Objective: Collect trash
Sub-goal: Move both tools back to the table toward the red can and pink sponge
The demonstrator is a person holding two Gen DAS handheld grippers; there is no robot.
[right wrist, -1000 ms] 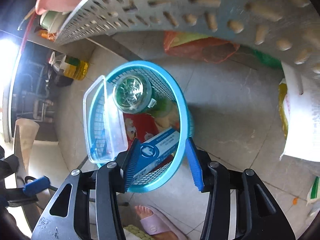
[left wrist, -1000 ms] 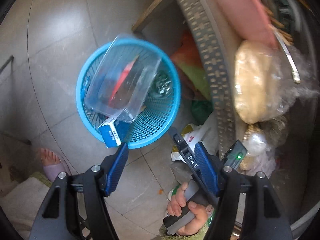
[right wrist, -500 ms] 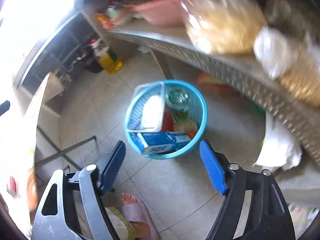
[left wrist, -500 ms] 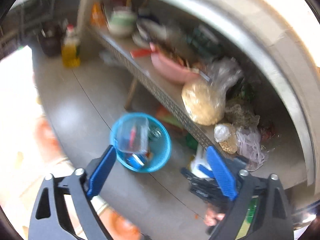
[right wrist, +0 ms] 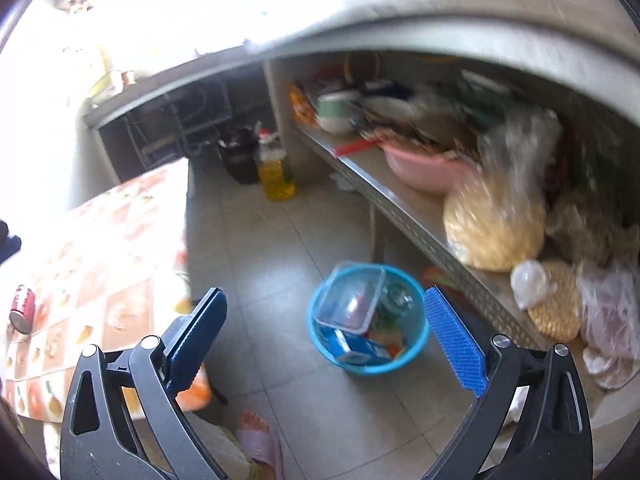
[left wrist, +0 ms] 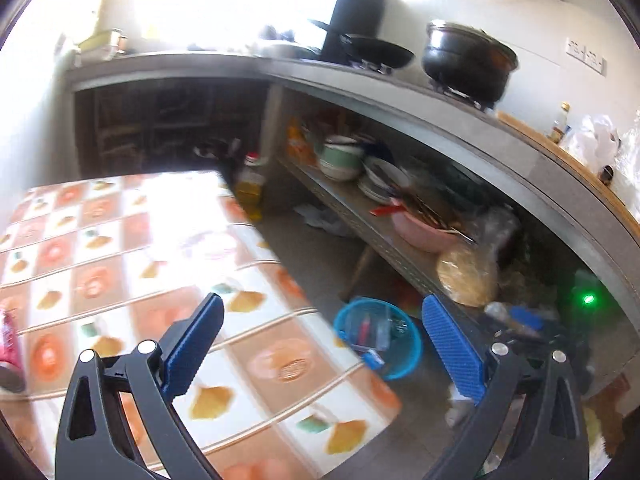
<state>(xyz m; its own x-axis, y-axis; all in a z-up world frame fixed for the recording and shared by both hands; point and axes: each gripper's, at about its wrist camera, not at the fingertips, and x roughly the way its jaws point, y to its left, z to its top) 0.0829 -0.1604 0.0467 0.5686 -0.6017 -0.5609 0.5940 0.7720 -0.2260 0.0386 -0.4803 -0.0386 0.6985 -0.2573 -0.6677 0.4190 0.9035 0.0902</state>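
Change: a second ago both tools hung just over the basket; now you have lifted them away, and both cameras look across the kitchen, a bit blurred.
Left tool: the fingers stand wide apart, nothing between them. It hangs over the near right corner of the worktop.
Right tool: also wide apart and empty, above the floor, with the basket seen between the fingers but well below.
Basket: it stands on the floor between the right edge of the worktop and the shelf. Inside you see a clear box, a carton and a green bottle. This is as before; nothing was added or taken out.
Trash left: a red can lies on the worktop near its left edge, well apart from both tools.
Meaning: I judge the drop into the basket is finished, and you are now turning back to the worktop for the next piece. The can seems the likely one.
Care: the can is round and lies on its side, so it may roll when you close on it.
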